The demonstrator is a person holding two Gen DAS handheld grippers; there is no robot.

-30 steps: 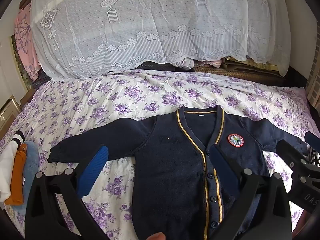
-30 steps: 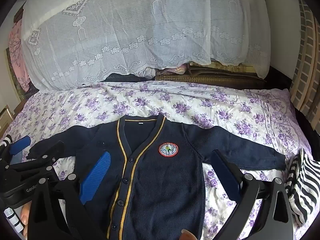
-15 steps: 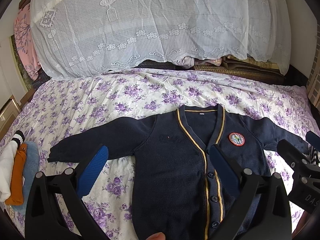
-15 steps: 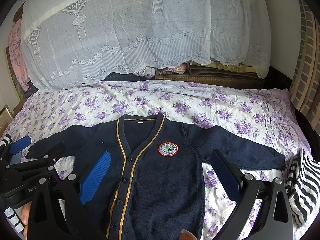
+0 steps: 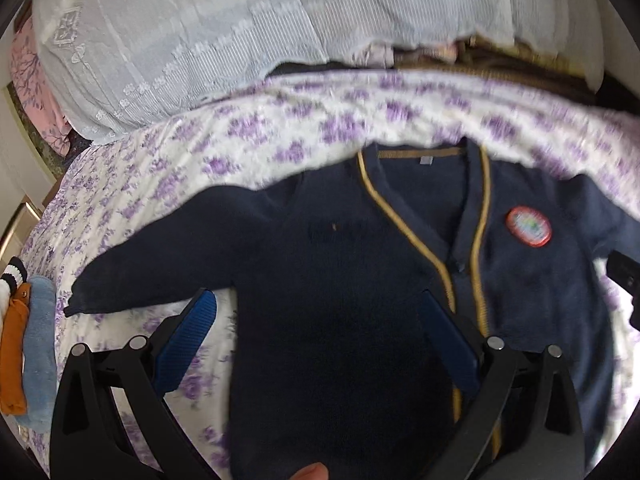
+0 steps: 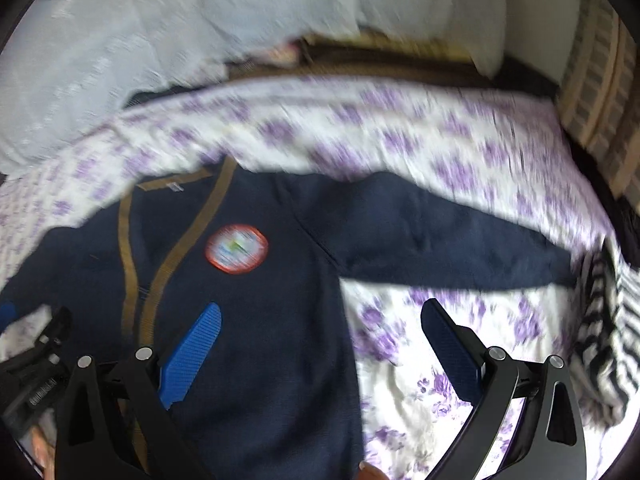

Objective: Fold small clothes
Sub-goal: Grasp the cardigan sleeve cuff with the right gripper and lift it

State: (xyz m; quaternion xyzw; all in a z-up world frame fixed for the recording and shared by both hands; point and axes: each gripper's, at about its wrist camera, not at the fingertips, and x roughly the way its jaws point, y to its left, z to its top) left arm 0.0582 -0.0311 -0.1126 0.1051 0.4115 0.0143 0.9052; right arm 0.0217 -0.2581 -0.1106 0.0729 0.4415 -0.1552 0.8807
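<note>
Cardigan [image 5: 332, 320]: flat on the bed [image 5: 280, 128], sleeves spread, unfolded.
Left tool [image 5: 316, 340]: jaws apart — empty, over its body.
Right tool [image 6: 320, 344]: jaws apart — empty, above its side seam.
Next: you likely grip a sleeve, fold inward.

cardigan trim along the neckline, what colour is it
Mustard yellow trim on the navy cardigan, clearest in the left wrist view.

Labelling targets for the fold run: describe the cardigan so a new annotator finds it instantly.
On the purple-flowered bedsheet, below the white lace cover, lies the navy cardigan, flat with sleeves spread. Unlike the striped garment and the orange and blue pieces beside it, it has gold trim and a round red-rimmed badge.
</note>
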